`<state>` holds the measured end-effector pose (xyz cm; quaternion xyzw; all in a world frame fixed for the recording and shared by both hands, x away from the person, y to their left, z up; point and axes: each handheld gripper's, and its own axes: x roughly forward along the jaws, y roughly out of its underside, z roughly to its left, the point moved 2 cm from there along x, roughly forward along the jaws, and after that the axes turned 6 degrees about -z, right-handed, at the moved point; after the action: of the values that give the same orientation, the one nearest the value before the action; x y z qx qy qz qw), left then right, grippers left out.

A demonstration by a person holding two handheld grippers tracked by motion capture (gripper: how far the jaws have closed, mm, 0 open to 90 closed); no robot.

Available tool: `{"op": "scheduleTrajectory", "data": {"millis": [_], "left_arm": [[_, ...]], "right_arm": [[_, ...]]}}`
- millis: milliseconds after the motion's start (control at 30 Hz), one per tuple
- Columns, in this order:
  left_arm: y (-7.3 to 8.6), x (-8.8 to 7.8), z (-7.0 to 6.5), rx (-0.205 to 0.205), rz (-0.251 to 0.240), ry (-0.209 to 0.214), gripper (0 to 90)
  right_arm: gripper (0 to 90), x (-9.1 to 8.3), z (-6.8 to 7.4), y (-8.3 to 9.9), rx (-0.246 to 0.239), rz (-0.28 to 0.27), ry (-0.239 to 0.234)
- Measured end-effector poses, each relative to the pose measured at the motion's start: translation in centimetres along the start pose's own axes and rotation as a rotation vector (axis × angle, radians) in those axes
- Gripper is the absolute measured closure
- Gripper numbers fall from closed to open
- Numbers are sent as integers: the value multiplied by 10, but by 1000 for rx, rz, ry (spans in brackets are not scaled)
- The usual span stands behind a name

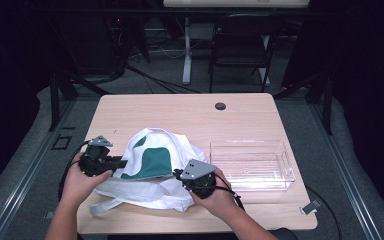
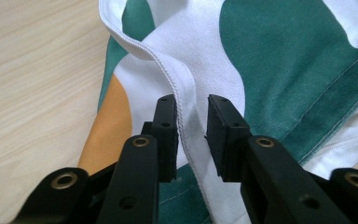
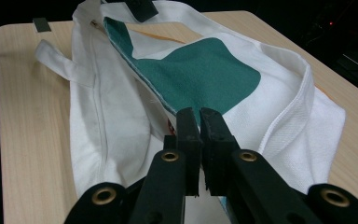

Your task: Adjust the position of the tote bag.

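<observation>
Two tongs on one white bag with green patches, lying on the surface near the front edge, just left of a clear plastic bin. Left tongs parted, jaws either side of a stitched hem fold, pads not pressing on it. Right tongs pinched almost fully closed on the bag's cloth at its right edge. Bag strap trails toward the front left. Orange patch beside left jaw.
</observation>
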<state>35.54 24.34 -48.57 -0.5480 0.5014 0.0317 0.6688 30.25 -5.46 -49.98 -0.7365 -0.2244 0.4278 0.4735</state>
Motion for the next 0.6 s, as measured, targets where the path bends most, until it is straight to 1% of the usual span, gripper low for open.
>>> {"op": "scheduleTrajectory", "data": {"millis": [67,167,267,367,433,500,600], "left_arm": [[-1,-3,-1,-5,-14,-3,705],[-3,-8,-3,-2,-27,-9,652],[-3,-10,-4,0,-29,-15,621],[-1,-12,-4,-7,-36,-21,581],[0,-12,-4,-13,-32,-24,568],[1,-13,-4,-8,-36,-28,562],[1,-16,-8,-1,-42,-21,557]], "right_arm": [[874,0,-1,0,3,-5,0],[874,0,-1,-1,12,-9,0],[873,-1,-1,-3,9,-11,2],[874,-1,-1,-3,7,-12,3],[874,-1,-1,-3,9,-13,3],[874,-2,-1,-4,8,-15,1],[874,-2,-2,-5,11,-21,1]]}}
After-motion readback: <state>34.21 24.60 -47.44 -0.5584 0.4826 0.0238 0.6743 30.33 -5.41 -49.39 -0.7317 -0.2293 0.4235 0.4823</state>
